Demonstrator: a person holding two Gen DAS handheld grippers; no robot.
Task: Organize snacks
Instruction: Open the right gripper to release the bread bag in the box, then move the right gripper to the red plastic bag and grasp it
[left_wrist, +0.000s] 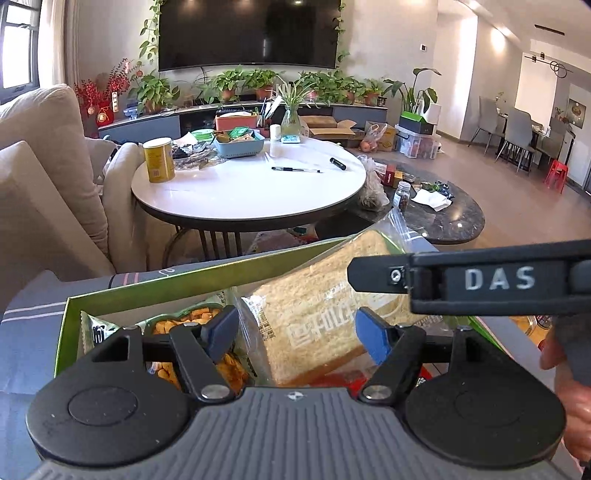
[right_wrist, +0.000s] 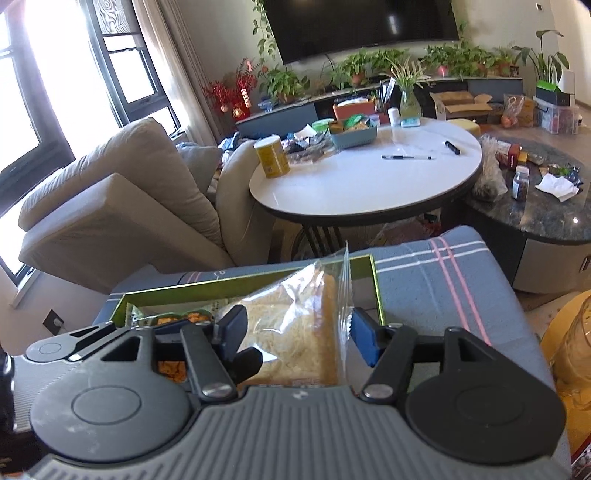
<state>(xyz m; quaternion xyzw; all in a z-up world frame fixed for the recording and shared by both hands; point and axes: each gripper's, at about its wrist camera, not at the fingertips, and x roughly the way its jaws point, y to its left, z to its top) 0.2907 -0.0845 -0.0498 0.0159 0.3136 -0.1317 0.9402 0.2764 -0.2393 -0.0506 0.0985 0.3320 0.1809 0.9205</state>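
While the bagged bread (right_wrist: 295, 332) leans tilted in the green box (right_wrist: 364, 267) beside the orange-snack pack (left_wrist: 184, 319), right gripper (right_wrist: 295, 338) fingers straddle it, spread, not visibly clamped; left gripper (left_wrist: 295, 330) fingers likewise apart.

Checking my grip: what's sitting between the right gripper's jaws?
The clear-bagged sliced bread, tilted over the green cardboard box, fills the right gripper; this shows in the right wrist view.
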